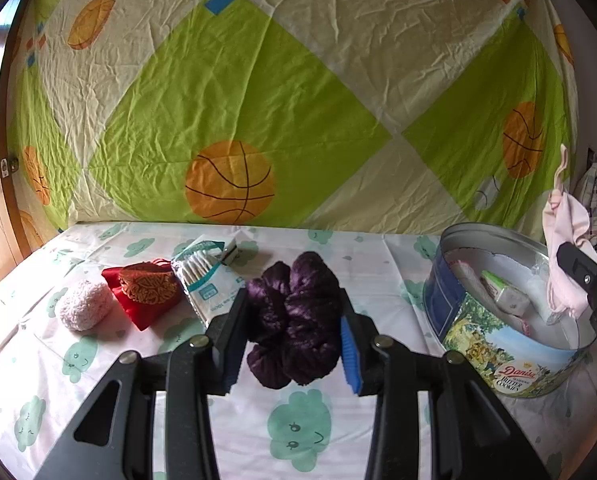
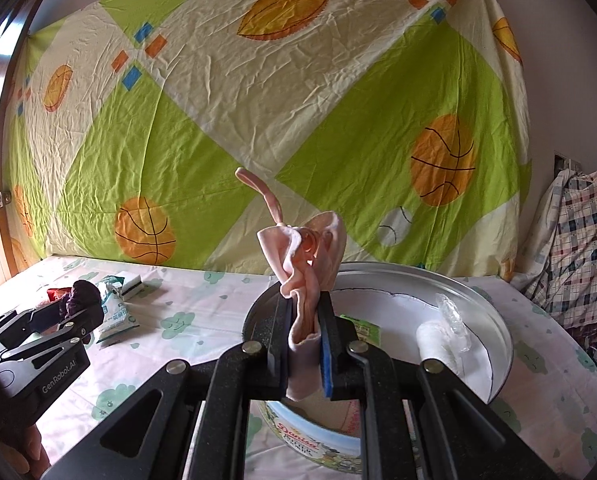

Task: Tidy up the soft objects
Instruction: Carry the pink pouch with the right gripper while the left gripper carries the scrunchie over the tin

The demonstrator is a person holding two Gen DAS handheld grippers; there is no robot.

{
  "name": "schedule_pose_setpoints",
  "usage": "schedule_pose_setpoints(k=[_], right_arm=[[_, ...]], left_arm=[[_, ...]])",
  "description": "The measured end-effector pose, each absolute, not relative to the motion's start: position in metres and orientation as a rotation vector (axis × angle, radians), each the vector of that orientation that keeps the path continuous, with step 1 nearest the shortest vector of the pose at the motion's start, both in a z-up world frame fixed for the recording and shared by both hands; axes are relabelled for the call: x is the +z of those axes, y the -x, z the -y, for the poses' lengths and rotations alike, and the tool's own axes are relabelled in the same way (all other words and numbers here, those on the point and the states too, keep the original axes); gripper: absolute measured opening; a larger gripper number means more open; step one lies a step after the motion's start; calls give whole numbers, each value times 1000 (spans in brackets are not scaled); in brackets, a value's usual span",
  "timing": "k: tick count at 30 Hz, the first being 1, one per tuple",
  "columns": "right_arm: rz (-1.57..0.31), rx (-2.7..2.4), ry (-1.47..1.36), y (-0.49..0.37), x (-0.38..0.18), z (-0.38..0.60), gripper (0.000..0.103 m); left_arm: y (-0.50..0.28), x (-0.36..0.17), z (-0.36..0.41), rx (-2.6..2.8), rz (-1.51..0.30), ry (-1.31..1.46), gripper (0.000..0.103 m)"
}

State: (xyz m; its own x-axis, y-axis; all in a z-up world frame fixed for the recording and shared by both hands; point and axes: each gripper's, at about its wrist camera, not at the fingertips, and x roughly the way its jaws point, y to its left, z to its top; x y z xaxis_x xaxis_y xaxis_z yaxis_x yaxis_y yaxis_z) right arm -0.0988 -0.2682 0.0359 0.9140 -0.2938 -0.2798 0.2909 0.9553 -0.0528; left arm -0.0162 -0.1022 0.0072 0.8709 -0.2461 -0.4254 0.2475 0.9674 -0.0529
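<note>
Soft objects: cookie tin [image 1: 498, 344] at right of left view, holding a wrapped packet [image 1: 502, 294] and a white roll [image 2: 438, 340]. Right gripper [image 2: 304, 344] fingers pinching pink cloth [image 2: 306, 264] above the tin. Left gripper [image 1: 292, 332] fingers clamp purple scrunchie [image 1: 294, 316], frame centre. Left: cotton-swab pack [image 1: 202, 280], red pouch [image 1: 146, 292], pink knit ball [image 1: 84, 310].

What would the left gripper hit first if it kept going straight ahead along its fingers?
Probably nothing on the table: the left gripper, shut on the dark purple fabric scrunchie, points between the cotton-swab packet and the round cookie tin, toward the hanging basketball-print sheet. Depth is unclear.
</note>
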Motion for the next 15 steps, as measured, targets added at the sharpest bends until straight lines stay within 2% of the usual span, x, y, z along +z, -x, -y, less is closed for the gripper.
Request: schedule_pose_setpoints(k=[15], right_arm=[[-279,-367,-8,112,41,313,13]], left_arm=[[27,14,145,-314,-440,-8,39]])
